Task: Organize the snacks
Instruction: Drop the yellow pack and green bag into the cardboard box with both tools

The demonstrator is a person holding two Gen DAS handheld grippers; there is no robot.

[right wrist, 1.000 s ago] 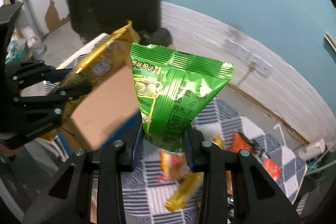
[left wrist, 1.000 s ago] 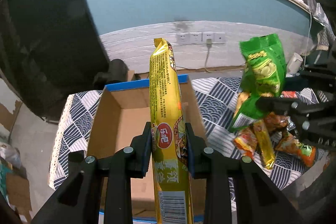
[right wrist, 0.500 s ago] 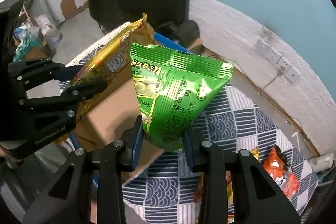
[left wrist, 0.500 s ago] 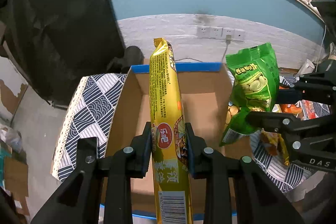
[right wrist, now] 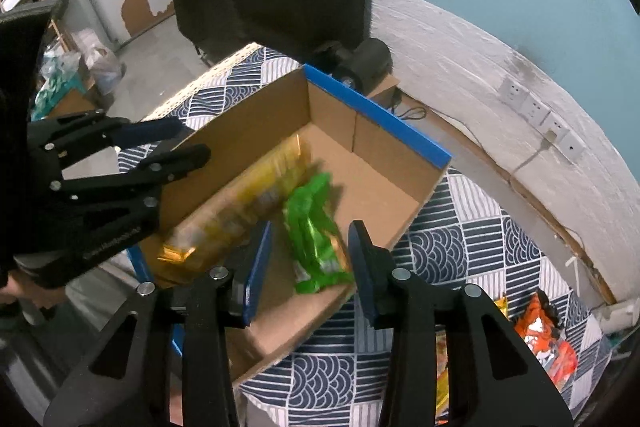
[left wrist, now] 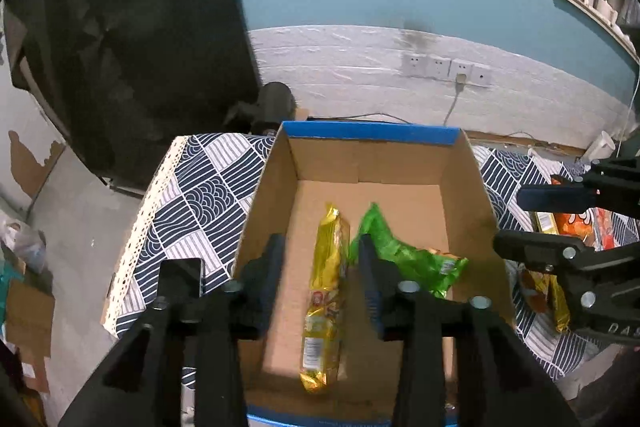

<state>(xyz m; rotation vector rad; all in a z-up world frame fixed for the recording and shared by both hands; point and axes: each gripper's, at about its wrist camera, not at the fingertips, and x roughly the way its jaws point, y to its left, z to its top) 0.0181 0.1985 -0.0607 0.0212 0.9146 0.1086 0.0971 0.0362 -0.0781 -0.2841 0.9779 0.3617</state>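
A long yellow snack packet (left wrist: pixel 326 291) and a green snack bag (left wrist: pixel 416 259) are down inside the open cardboard box (left wrist: pixel 464 187), side by side and blurred with motion. My left gripper (left wrist: pixel 320 243) hovers over the box with its jaws opening, and its pads are clear of the yellow packet. In the right wrist view my right gripper (right wrist: pixel 311 227) is also opening above the green bag (right wrist: pixel 312 227), free of it. The yellow packet (right wrist: pixel 248 203) lies along the box's left wall (right wrist: pixel 256 123). Each gripper shows in the other's view, the right gripper (left wrist: pixel 508 219) and the left gripper (right wrist: pixel 194 139).
The box stands on a table under a navy-and-white patterned cloth (left wrist: pixel 200 195). Several loose snack packets lie on the cloth to the right, among them an orange one (right wrist: pixel 544 331). Bare floor drops away left of the table, and a dark chair back rises behind it.
Both grippers let go: the yellow packet and the green bag dropped from the jaws into the box. Both hands moved over the box and slightly down.
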